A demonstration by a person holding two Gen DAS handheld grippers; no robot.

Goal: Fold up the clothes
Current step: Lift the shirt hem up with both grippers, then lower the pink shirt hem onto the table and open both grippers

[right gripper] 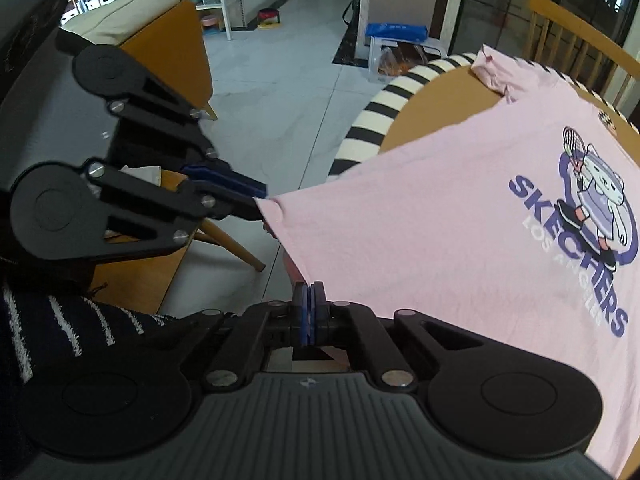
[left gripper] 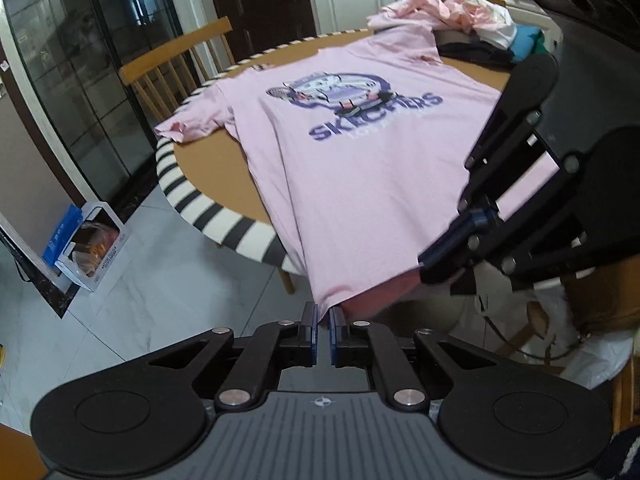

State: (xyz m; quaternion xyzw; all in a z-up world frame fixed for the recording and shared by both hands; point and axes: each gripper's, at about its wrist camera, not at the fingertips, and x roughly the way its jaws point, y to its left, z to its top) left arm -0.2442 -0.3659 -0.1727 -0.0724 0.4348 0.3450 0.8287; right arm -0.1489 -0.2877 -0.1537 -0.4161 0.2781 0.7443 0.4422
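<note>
A pink T-shirt (left gripper: 360, 168) with a purple print lies face up on the round table (left gripper: 208, 168), its hem hanging over the near edge. My left gripper (left gripper: 323, 314) is shut on one bottom hem corner. My right gripper (right gripper: 309, 294) is shut on the hem a little further along. In the right wrist view the shirt (right gripper: 460, 232) is stretched from the table (right gripper: 436, 108), with the left gripper (right gripper: 262, 204) pinching its corner. In the left wrist view the right gripper (left gripper: 432, 268) holds the hem at the right.
A heap of other clothes (left gripper: 472, 20) lies on the table's far side. A wooden chair (left gripper: 176, 68) stands behind the table. A white box (left gripper: 92, 248) sits on the tiled floor. Another chair (right gripper: 168, 52) stands at the left in the right wrist view.
</note>
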